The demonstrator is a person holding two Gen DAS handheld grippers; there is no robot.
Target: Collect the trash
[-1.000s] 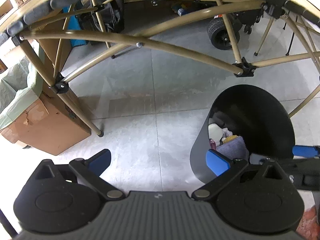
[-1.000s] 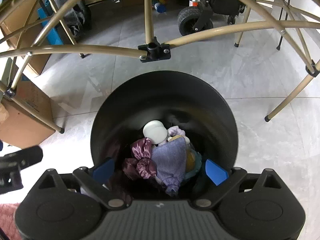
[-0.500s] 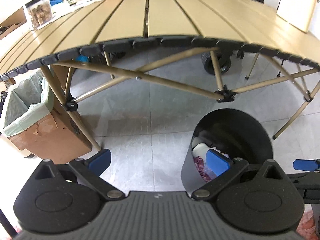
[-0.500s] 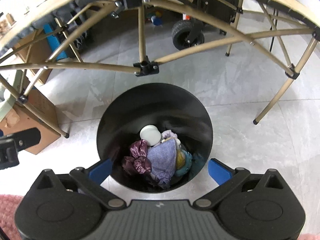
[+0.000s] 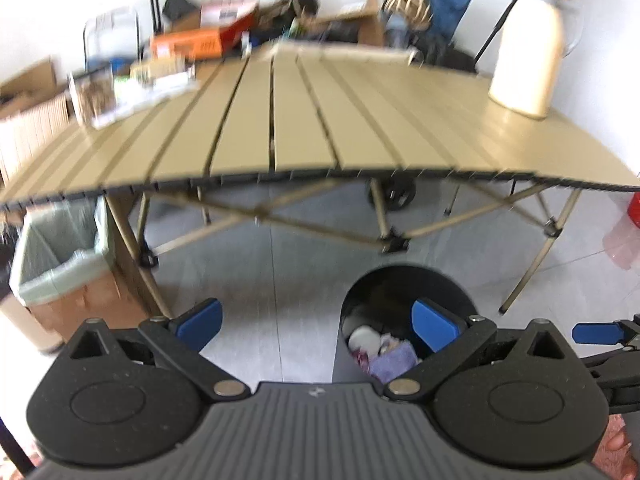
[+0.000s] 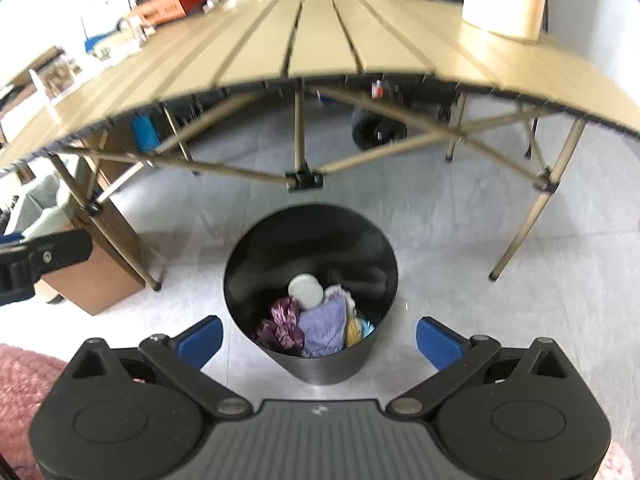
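Note:
A black round bin [image 6: 310, 368] stands on the floor in front of the folding table [image 6: 320, 40]. Inside lie a white lid [image 6: 305, 290], a purple cloth [image 6: 324, 326], a maroon crumpled piece [image 6: 282, 322] and something yellow. My right gripper [image 6: 318, 338] hangs above the bin, jaws wide open and empty. My left gripper [image 5: 316, 322] is open and empty too, over the floor just left of the bin [image 5: 404, 280]. The right gripper's blue fingertip [image 5: 596, 332] shows at the left view's right edge.
A white thermos jug [image 5: 532, 40] stands on the table's right end. Boxes and clutter [image 5: 188, 44] fill its far left. A cardboard box with a green liner [image 5: 60, 264] sits on the floor left of the table leg [image 5: 132, 240]. A black wheel [image 6: 376, 132] lies under the table.
Both grippers rose and tilted up: the table top has come into view and the bin looks smaller and farther below. Both stay open and empty.

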